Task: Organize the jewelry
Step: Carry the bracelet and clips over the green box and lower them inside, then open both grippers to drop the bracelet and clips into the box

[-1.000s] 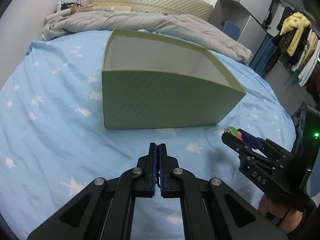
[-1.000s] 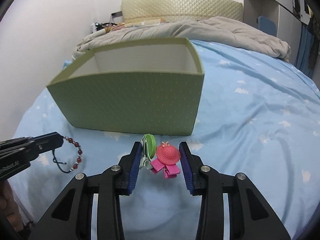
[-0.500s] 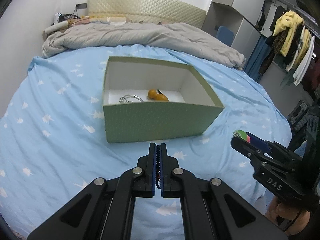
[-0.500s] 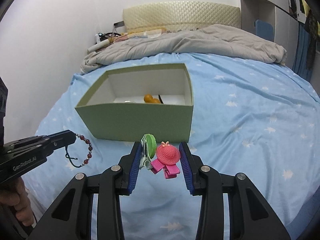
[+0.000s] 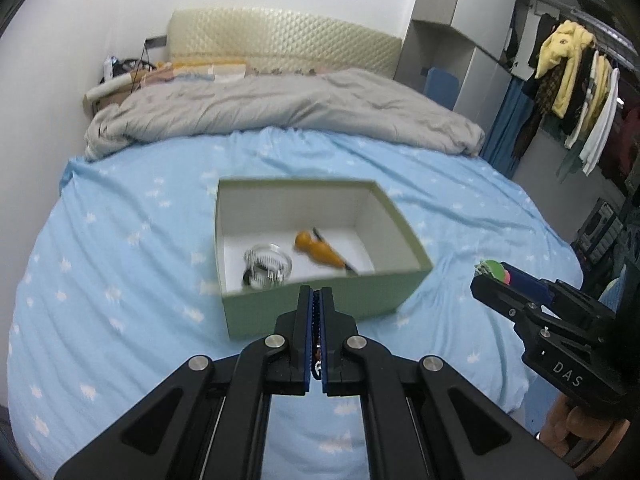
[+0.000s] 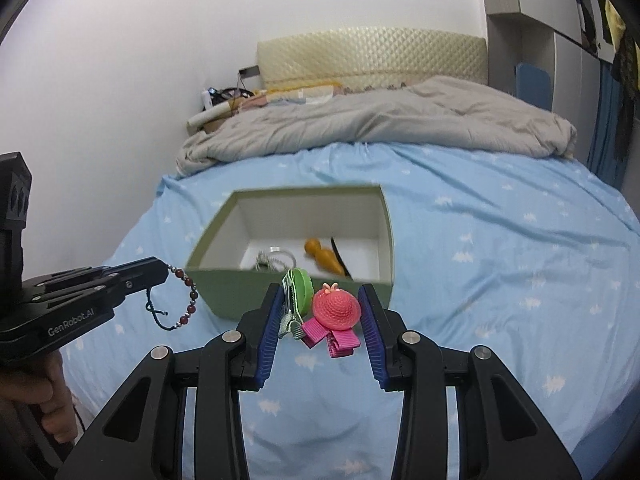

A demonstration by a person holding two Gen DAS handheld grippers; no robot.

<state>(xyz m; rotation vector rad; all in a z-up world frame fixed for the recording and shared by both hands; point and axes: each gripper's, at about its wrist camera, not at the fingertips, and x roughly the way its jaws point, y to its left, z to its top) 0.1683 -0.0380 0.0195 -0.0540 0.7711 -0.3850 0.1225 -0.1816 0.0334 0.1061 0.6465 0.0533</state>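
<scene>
A green box (image 5: 400,287) (image 6: 236,300) stands open on the blue bed. Inside lie a silver bracelet (image 5: 267,266) (image 6: 276,259) and an orange hair clip (image 5: 320,252) (image 6: 324,257). My left gripper (image 5: 317,300) (image 6: 162,276) is shut on a dark red bead bracelet (image 6: 188,300), which hangs left of the box; in the left wrist view only a sliver shows between the pads. My right gripper (image 6: 320,312) (image 5: 490,276) is shut on a pink hat hair clip (image 6: 335,308) and a green hair clip (image 6: 298,288), held above the box's near wall.
A grey duvet (image 5: 280,108) is bunched at the head of the bed below a cream headboard (image 5: 280,40). Clothes (image 5: 576,76) hang at the far right beside a white wardrobe (image 5: 464,32). The bed sheet (image 5: 100,280) surrounds the box.
Both grippers have risen and now look down into the box, so its contents show. Each keeps its hold on its jewelry.
</scene>
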